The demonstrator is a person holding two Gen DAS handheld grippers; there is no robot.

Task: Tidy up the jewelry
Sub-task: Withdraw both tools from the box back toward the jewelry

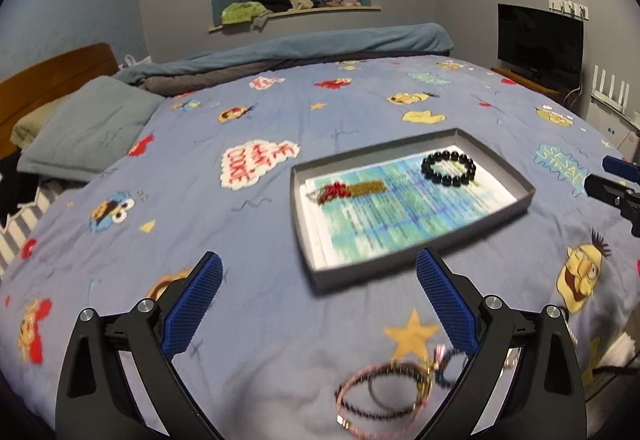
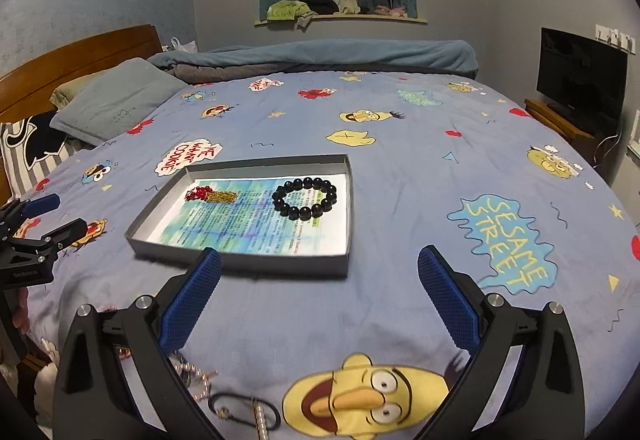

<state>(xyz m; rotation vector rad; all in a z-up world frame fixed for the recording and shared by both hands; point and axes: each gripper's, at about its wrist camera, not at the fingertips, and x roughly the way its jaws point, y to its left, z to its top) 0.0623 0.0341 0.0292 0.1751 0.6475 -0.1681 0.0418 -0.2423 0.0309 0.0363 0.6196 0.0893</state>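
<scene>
Item: grey tray (image 2: 347, 200), shallow, lined with a printed sheet, set on a cartoon-print bedspread (image 2: 400, 168). In the right wrist view its long axis is seen running left to right, the left end skewed toward the near side.

Stored so far, as judged from the contents:
- black bead bracelet (image 2: 306, 199), laid flat as a closed ring in the right half of the tray
- red and gold piece (image 2: 210, 195), laid in the far left part, long axis left to right, red end to the left, gold end to the right; its kind cannot be told

Outstanding, on the bedspread near the cameras, outside the tray:
- pink and dark bangles (image 1: 384, 392), overlapped in a loose heap, partly blurred
- dark loop with a small metal clasp (image 2: 244, 416), and a pale beaded strand (image 2: 196, 380) just beside it; these may be the same heap as seen from the other side

Progress is judged as partial: two pieces placed, several left.

Left gripper (image 1: 318, 274): fingers spread wide, nothing held, poised over the bangles
Right gripper (image 2: 320, 268): fingers spread wide, nothing held, aimed at the near wall of the tray
</scene>
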